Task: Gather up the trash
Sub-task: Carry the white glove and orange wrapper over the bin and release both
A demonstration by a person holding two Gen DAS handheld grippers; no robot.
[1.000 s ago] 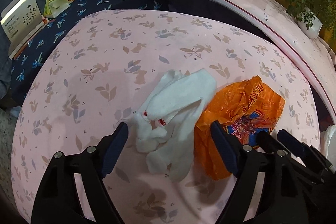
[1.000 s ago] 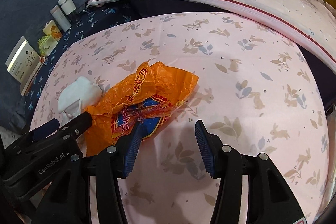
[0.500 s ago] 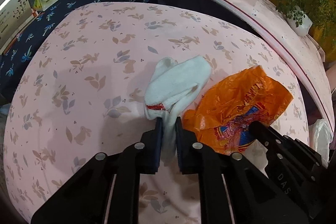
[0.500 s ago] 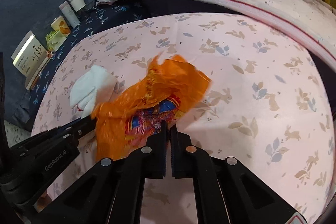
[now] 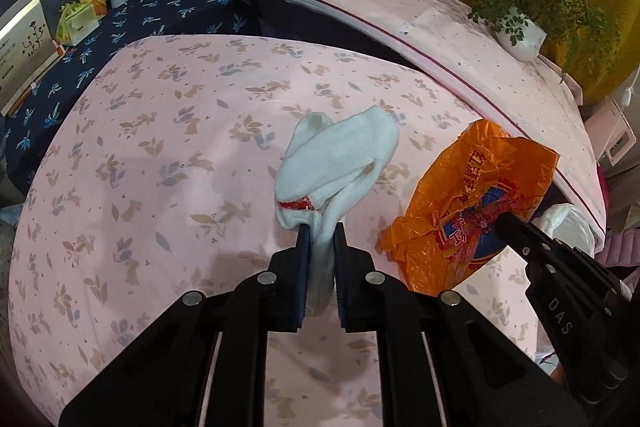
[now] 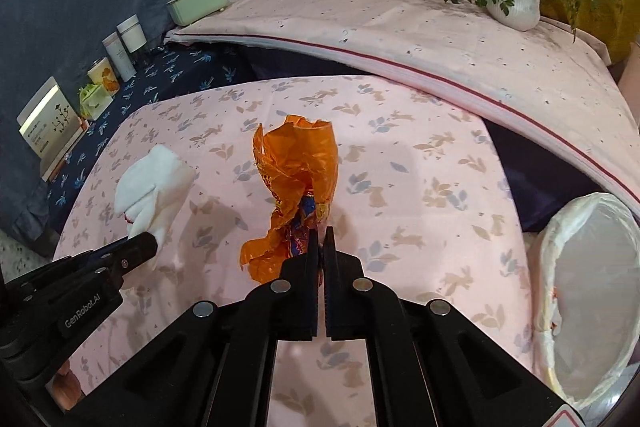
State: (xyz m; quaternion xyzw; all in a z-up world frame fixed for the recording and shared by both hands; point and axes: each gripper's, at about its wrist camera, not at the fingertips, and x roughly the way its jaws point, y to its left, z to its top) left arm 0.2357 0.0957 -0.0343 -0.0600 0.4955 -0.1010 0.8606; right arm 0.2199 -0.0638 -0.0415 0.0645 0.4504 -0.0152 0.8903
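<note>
My left gripper point(image 5: 321, 233) is shut on a pair of white socks point(image 5: 338, 157) with red marks at the cuff, lifted off the pink rabbit-print bedspread point(image 5: 160, 155). In the right wrist view the socks point(image 6: 154, 179) hang at the left from the left gripper's tip point(image 6: 140, 247). My right gripper point(image 6: 321, 239) is shut on an orange plastic bag point(image 6: 298, 171) with blue and red print, which hangs crumpled above the bedspread point(image 6: 420, 163). The bag point(image 5: 476, 199) also shows at the right of the left wrist view, pinched by the right gripper's tip point(image 5: 506, 223).
A bin lined with a white bag point(image 6: 588, 259) stands open at the bed's right edge. A pale cloth-covered ledge point(image 6: 400, 27) at the back carries a potted plant point(image 6: 514, 3), a green box point(image 6: 198, 3) and a vase. Jars, cups and a card point(image 5: 24, 47) line the dark blue cloth at left.
Both grippers went from open to shut, the left on the socks and the right on the orange bag. Both have since risen, lifting socks and bag off the bedspread.
</note>
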